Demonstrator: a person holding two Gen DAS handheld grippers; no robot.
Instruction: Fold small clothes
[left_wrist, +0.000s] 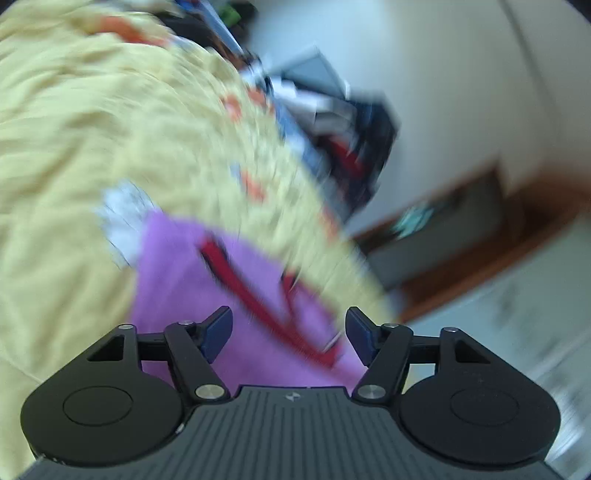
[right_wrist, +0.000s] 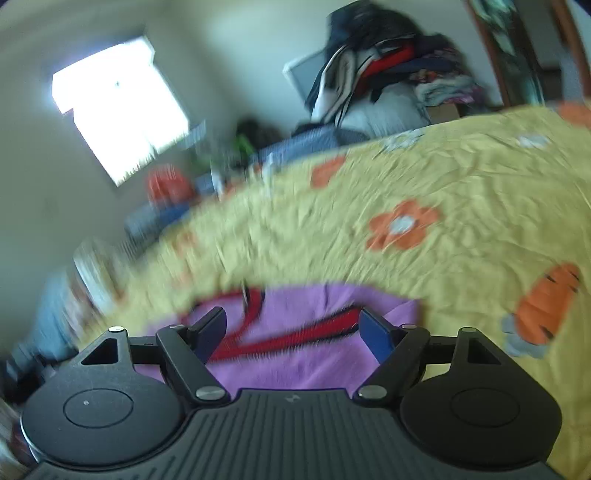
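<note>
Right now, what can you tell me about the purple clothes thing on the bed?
The purple garment is small, looks like soft knit cloth, and has red trim with dark edging that forms a V shape. It lies spread on the yellow flowered bedsheet. The left tool and the right tool are both open in front of it, gripping nothing. Blur hides finer detail, so its exact type is unclear.

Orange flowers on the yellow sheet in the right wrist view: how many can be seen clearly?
2 clear ones: one orange flower near the middle right, another orange flower farther up the yellow sheet. Other orange patches are too blurred or cut off to count.
</note>
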